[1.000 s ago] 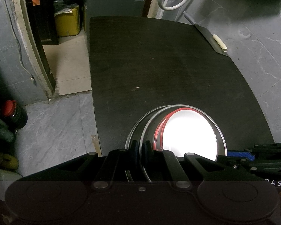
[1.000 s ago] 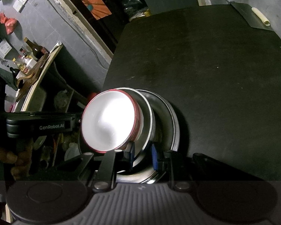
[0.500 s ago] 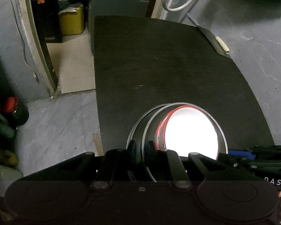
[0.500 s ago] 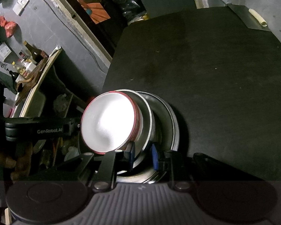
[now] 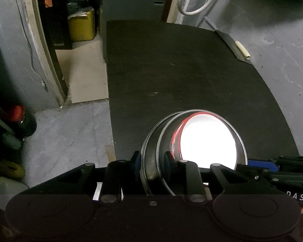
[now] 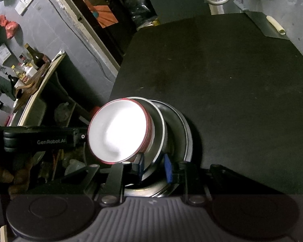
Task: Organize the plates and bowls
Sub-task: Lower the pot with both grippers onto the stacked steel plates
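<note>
The left gripper (image 5: pixel 152 161) has let go. Its fingers were pinched close on the steel rims a second ago and now stand clearly apart, straddling the near edge of the stack without pressing it.

The stack sits at the near left corner of the black matte table (image 5: pixel 171 70). A white bowl with a red rim (image 5: pixel 208 141) is nested in a shallow stainless-steel bowl (image 5: pixel 165 137), which is nested in a wider stainless-steel plate (image 5: pixel 149 141). The inner pieces lean towards the left inside the plate rather than lying flat.

The right gripper (image 6: pixel 154 167) has its blue pads on either side of the steel bowl's rim. They look slightly further apart than before, but I cannot tell whether they grip the rim.

My judgement is that the nesting step is finishing. The grippers should come away slowly, because the leaning bowls could shift.
</note>
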Demonstrator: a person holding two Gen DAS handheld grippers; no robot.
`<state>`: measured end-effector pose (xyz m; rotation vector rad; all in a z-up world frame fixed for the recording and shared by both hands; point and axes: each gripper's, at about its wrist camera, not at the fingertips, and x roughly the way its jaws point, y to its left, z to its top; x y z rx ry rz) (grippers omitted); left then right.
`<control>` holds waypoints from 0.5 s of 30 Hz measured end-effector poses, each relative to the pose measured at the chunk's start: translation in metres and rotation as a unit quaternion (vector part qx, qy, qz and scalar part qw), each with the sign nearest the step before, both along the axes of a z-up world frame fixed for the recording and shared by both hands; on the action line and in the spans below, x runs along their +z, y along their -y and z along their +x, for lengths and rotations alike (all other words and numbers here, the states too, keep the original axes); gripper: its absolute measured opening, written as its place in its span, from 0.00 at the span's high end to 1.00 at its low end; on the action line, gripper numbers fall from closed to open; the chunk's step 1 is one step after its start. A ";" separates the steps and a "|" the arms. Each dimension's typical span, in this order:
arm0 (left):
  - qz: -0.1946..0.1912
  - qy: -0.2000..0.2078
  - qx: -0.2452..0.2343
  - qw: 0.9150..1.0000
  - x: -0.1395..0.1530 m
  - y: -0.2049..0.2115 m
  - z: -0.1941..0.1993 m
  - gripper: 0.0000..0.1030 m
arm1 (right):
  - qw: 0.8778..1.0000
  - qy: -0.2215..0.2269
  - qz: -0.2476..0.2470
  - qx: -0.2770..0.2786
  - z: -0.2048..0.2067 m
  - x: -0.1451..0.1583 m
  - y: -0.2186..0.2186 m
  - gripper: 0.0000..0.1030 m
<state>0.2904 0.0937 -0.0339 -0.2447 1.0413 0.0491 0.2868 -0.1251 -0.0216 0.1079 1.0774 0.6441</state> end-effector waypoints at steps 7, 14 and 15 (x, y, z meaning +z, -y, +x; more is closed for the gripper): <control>0.006 0.002 0.007 1.000 0.003 0.001 -0.004 0.68 | 1.000 0.003 0.003 -0.002 -0.001 0.001 0.002 0.68; 0.011 0.006 0.007 1.000 0.005 0.003 -0.009 0.68 | 1.000 0.007 0.008 0.002 -0.004 0.001 0.003 0.67; 0.010 0.007 0.007 1.000 0.006 0.004 -0.010 0.68 | 1.000 0.008 0.009 0.003 -0.004 0.002 0.003 0.66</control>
